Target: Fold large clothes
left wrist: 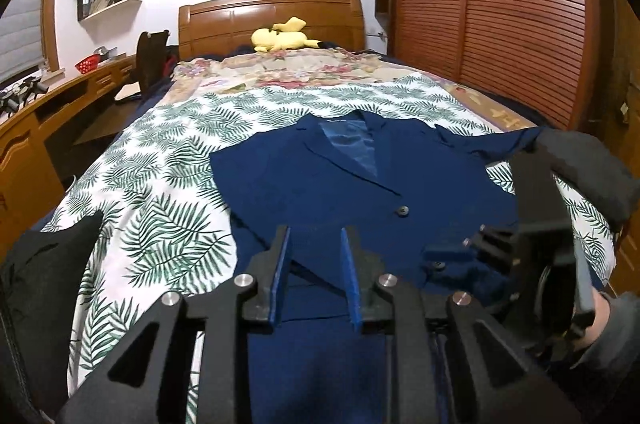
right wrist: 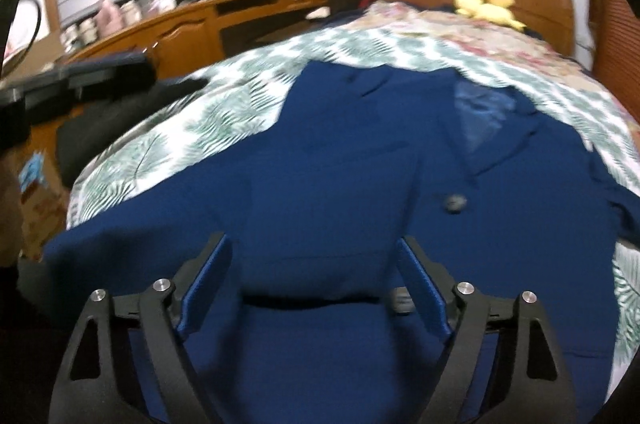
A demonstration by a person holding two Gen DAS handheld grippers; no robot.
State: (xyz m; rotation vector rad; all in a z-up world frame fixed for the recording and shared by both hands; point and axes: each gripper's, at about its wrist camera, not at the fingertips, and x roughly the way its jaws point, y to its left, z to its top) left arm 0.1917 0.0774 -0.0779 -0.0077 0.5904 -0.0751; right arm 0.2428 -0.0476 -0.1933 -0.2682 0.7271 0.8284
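Jacket [left wrist: 320, 184] flat on bed [left wrist: 160, 160], front up, buttoned, left sleeve seemingly folded in. Left gripper [left wrist: 314, 248] and right gripper [right wrist: 316, 264] fingers spread, holding nothing. Main folds remain.

The leaf-print sheet [left wrist: 160, 192] lies bare along the bed's left edge, open to a gripper. A dark garment [left wrist: 44, 284] blocks the near-left corner. The blue jacket [left wrist: 320, 184] fills the middle. At the head edge, 1 yellow plush toy [left wrist: 280, 38] sits before the headboard [left wrist: 272, 20].
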